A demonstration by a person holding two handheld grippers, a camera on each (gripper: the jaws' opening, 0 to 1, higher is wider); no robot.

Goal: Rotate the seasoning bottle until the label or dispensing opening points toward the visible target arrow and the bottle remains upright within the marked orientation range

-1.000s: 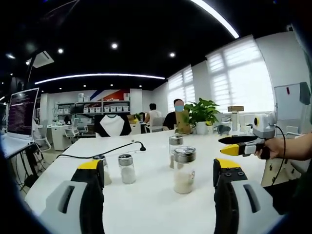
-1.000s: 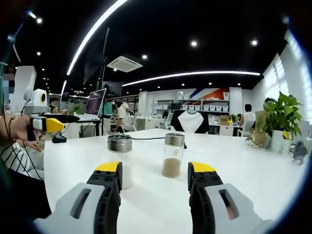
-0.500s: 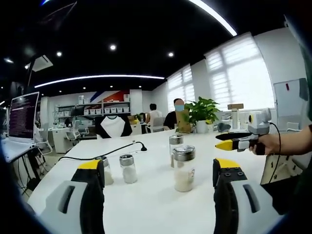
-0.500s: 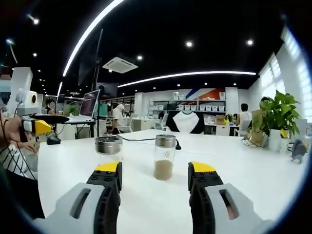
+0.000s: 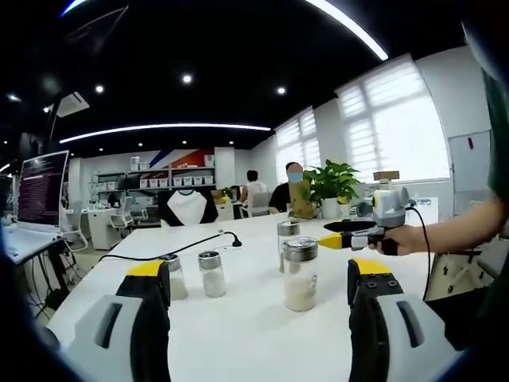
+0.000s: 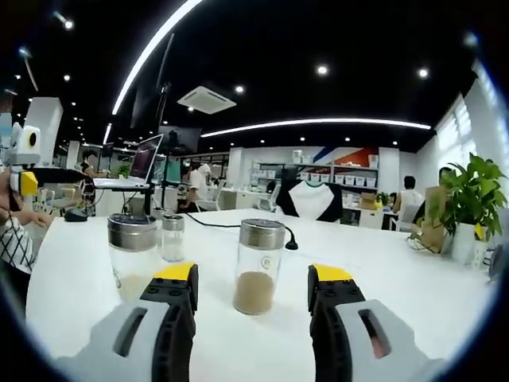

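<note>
On the white table (image 6: 413, 286), a brown-filled seasoning bottle (image 6: 259, 267) stands upright between the right gripper's (image 6: 251, 280) spread jaws, untouched. The left gripper (image 5: 258, 278) is likewise spread before a white-filled bottle (image 5: 301, 274).

A white table (image 5: 238, 342) carried a black cable (image 5: 171, 248) running to its far edge. A potted plant (image 5: 330, 187) stood by bright blinds, a laptop (image 6: 143, 163) sat raised at one side, and people sat beyond

On the table (image 5: 238, 334), a bottle (image 5: 301, 273) stands ahead between my left fingers (image 5: 147, 280). Another bottle (image 5: 287, 243) stands just behind it, two shakers (image 5: 211, 273) to its left, a plant (image 5: 330, 187) far behind.
</note>
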